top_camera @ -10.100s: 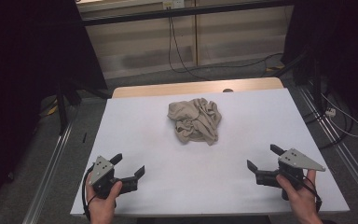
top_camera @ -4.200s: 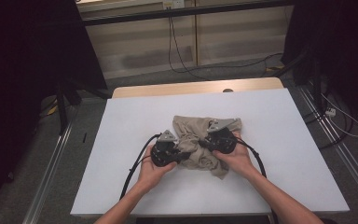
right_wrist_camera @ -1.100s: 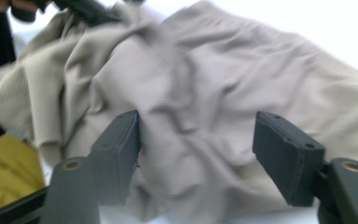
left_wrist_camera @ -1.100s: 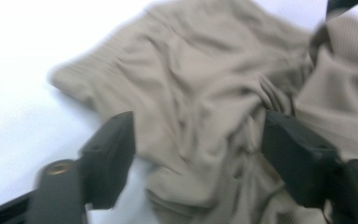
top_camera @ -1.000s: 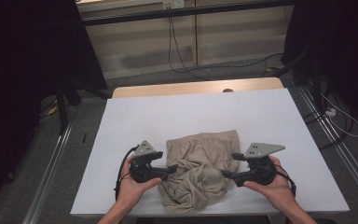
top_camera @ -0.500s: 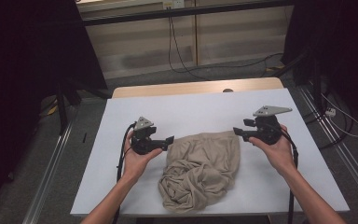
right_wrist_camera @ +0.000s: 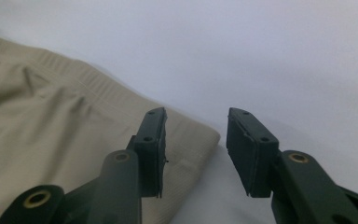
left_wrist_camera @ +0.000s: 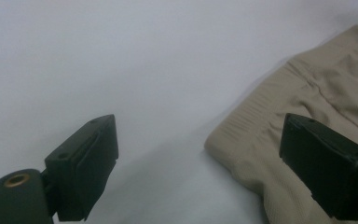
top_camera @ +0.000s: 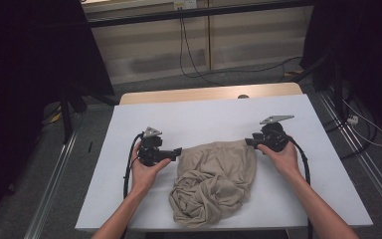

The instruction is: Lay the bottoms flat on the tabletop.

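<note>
A: Entry. The beige knit garment with a ribbed waistband (top_camera: pixel 214 181) lies on the white-covered desk (top_camera: pixel 204 119), on the near half and about centred between the left and right edges, its bunched lower part reaching close to the near edge.

B: Gripper states?

A: The left gripper (top_camera: pixel 175 152) has its jaws spread wide and holds nothing. In the left gripper view the waistband's left corner (left_wrist_camera: pixel 242 140) lies on the desk between them, not pinched. The right gripper (top_camera: pixel 248 142) has its jaws parted by a clear gap. In the right gripper view the waistband's other corner (right_wrist_camera: pixel 191 135) lies just under and beside one jaw, and nothing is clamped.

B: So both have let go. How flat is it?

A: The far part is done, in my judgement: the ribbed waistband runs nearly straight across between the two grippers, parallel to the far edge. The fabric just below it is fairly smooth.

B: And the rest?

A: The lower part is a twisted, folded mass (top_camera: pixel 199 199) toward the near edge. The legs, if it is a pair of shorts or trousers, cannot be told apart in that knot.

B: Estimate?

A: Roughly half. What is left is to untangle and draw out the near portion, then smooth it flat.
</note>
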`<state>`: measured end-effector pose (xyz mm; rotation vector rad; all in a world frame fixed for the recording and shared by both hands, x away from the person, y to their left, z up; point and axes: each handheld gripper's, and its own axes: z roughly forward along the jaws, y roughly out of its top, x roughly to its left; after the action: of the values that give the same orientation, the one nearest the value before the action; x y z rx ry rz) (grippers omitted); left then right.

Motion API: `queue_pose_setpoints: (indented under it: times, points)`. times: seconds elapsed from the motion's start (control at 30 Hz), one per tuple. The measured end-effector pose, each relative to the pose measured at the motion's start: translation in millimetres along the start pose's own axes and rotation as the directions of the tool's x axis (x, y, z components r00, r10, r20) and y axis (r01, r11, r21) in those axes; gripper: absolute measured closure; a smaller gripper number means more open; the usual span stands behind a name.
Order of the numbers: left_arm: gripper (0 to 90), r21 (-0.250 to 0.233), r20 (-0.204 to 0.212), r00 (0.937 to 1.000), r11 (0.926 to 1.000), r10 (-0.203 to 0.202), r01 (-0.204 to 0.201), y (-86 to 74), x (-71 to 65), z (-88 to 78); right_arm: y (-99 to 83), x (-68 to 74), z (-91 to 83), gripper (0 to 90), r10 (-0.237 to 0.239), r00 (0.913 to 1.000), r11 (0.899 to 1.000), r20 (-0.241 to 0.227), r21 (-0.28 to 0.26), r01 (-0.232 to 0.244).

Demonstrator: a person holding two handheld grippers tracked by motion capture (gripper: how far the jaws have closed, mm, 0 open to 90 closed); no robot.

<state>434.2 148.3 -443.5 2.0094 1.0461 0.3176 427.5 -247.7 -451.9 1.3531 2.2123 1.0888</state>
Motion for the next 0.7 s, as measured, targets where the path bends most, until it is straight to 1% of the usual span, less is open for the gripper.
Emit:
queue_pose_setpoints:
  times: [0.07,0.1,0.13,0.17,0.23,0.27,0.3,0.33,0.37,0.4,0.43,0.5,0.53,0.57,0.6,0.63,0.7]
  points:
    - [14.6,0.012,0.006,1.0000,0.9999,-0.006,0.006,-1.0,-0.7,2.7,-2.4,-2.1,4.9,59.9,0.013,0.9999,1.000,-0.001,0.021,-0.013]
    - [16.6,0.017,0.006,1.0000,0.9998,-0.007,0.007,-1.1,-1.2,3.4,-3.6,-3.2,6.8,60.1,0.018,0.9998,0.999,0.002,0.029,-0.018]
    - [20.1,0.019,0.012,0.9999,0.9998,-0.002,0.002,-1.1,-1.0,3.8,-4.2,-4.2,7.1,60.6,0.026,0.9996,0.999,-0.009,0.026,-0.026]
    - [24.2,0.014,0.011,0.9999,0.9999,0.001,-0.001,-1.4,-0.9,4.5,-4.1,-5.3,6.7,62.0,0.033,0.9994,0.999,-0.012,0.028,-0.033]
    - [32.3,0.024,0.008,0.9999,0.9997,-0.010,0.010,-2.2,-1.3,6.1,-4.9,-6.7,6.2,64.5,0.055,0.9981,0.998,-0.028,0.031,-0.055]
    - [33.9,0.024,0.011,0.9999,0.9997,-0.008,0.008,-2.5,-1.3,7.3,-5.5,-7.4,5.8,67.2,0.059,0.9976,0.998,-0.036,0.031,-0.057]
    - [38.0,0.027,0.027,0.9996,0.9996,-0.009,0.008,-2.8,-1.5,8.4,-6.3,-7.4,5.2,69.8,0.067,0.9968,0.997,-0.044,0.032,-0.065]
    - [43.7,0.028,0.032,0.9994,0.9996,-0.009,0.009,-2.8,-1.9,9.8,-7.3,-7.5,5.0,73.2,0.068,0.9963,0.997,-0.052,0.027,-0.067]
    - [47.3,0.026,0.032,0.9994,0.9996,-0.011,0.010,-2.8,-2.2,11.1,-8.6,-7.4,4.4,78.8,0.076,0.9947,0.997,-0.070,0.028,-0.074]
    - [50.4,0.020,0.046,0.9985,0.9994,-0.029,0.028,-2.7,-3.6,13.0,-9.5,-6.6,3.7,80.7,0.082,0.9938,0.996,-0.075,0.026,-0.080]
    - [54.1,0.031,0.039,0.9992,0.9994,-0.014,0.012,-2.5,-3.7,14.4,-9.6,-5.2,3.1,83.0,0.071,0.9952,0.997,-0.067,0.022,-0.070]
    - [56.3,0.034,0.055,0.9980,0.9989,-0.033,0.031,-4.1,-5.3,19.4,-9.0,-2.1,0.9,84.8,0.049,0.9977,0.999,-0.046,0.025,-0.048]
    - [57.7,0.048,0.062,0.9977,0.9985,-0.029,0.026,-4.4,-5.7,20.5,-9.4,-1.1,0.4,84.9,0.044,0.9982,0.999,-0.040,0.024,-0.043]
    - [58.8,0.051,0.056,0.9981,0.9984,-0.026,0.023,-4.7,-6.3,21.7,-9.5,-0.6,-0.1,84.9,0.042,0.9985,0.999,-0.036,0.023,-0.041]
    - [59.6,0.051,0.064,0.9972,0.9980,-0.039,0.036,-5.1,-7.1,22.8,-9.1,-0.6,-1.0,85.0,0.037,0.9987,0.999,-0.034,0.024,-0.036]
    - [61.3,0.059,0.072,0.9967,0.9977,-0.038,0.034,-5.4,-7.2,23.4,-9.2,-1.1,-2.0,85.0,0.032,0.9989,0.999,-0.035,0.022,-0.031]
    - [63.4,0.054,0.066,0.9969,0.9977,-0.043,0.040,-5.7,-9.4,24.2,-10.6,-1.9,-3.5,84.9,0.030,0.9991,0.999,-0.031,0.021,-0.030]
